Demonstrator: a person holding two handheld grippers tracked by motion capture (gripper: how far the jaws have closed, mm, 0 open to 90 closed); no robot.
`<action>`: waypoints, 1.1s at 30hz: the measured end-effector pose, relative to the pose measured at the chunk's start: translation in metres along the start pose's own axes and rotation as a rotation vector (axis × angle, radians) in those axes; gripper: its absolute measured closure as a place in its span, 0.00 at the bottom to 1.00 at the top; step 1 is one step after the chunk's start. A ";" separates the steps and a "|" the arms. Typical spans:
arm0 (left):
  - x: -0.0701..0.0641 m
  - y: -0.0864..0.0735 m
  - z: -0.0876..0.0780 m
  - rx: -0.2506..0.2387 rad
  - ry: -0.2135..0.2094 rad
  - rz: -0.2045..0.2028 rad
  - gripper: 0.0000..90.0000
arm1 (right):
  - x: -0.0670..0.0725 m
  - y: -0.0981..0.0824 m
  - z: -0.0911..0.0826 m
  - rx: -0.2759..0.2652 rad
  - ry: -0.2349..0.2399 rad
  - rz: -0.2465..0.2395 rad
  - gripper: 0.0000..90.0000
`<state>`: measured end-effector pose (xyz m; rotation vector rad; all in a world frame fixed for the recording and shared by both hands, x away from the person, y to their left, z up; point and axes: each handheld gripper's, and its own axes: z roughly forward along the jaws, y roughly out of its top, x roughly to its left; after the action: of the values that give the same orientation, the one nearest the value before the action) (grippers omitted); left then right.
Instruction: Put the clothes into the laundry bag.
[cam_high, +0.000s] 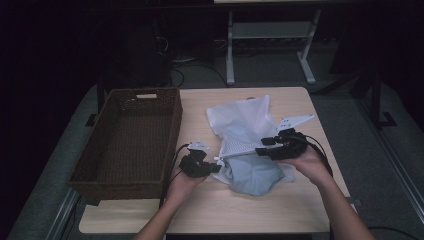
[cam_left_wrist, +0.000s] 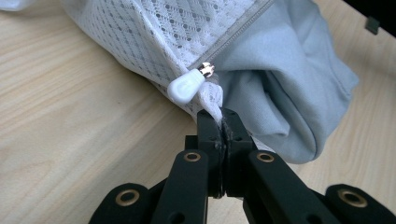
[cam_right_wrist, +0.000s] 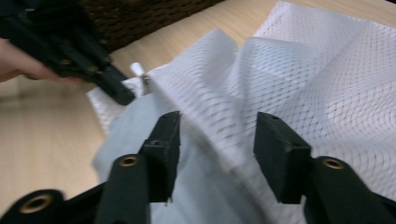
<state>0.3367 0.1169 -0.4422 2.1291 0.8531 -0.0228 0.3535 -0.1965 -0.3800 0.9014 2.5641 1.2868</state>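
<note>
At table centre: mesh bag (cam_high: 240, 131), shirt (cam_high: 255, 177) half out of its near mouth | left gripper (cam_high: 216, 167) clamped on bag corner beside zipper pull (cam_left_wrist: 186, 87) | right gripper (cam_high: 261, 146) jaws apart over mesh, nothing pinched | zipper line runs left gripper to right; right nearer the opening.

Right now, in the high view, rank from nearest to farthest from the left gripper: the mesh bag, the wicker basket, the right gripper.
From the left gripper:
1. Mesh bag: its corner is pinched in the jaws, right of it.
2. Wicker basket: just left.
3. Right gripper: across the bag, farther right.
</note>
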 end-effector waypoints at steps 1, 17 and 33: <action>0.000 0.000 0.000 0.002 0.002 0.002 0.98 | 0.004 0.000 -0.003 -0.006 -0.001 -0.009 0.51; 0.002 -0.002 -0.001 -0.010 -0.014 -0.010 0.98 | 0.066 -0.028 0.023 0.085 0.119 -0.120 0.48; 0.000 -0.003 0.002 0.011 -0.011 0.003 0.98 | 0.086 -0.045 0.079 0.225 0.015 -0.237 0.52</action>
<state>0.3358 0.1163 -0.4456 2.1390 0.8454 -0.0378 0.2929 -0.1139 -0.4517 0.5966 2.7658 0.9601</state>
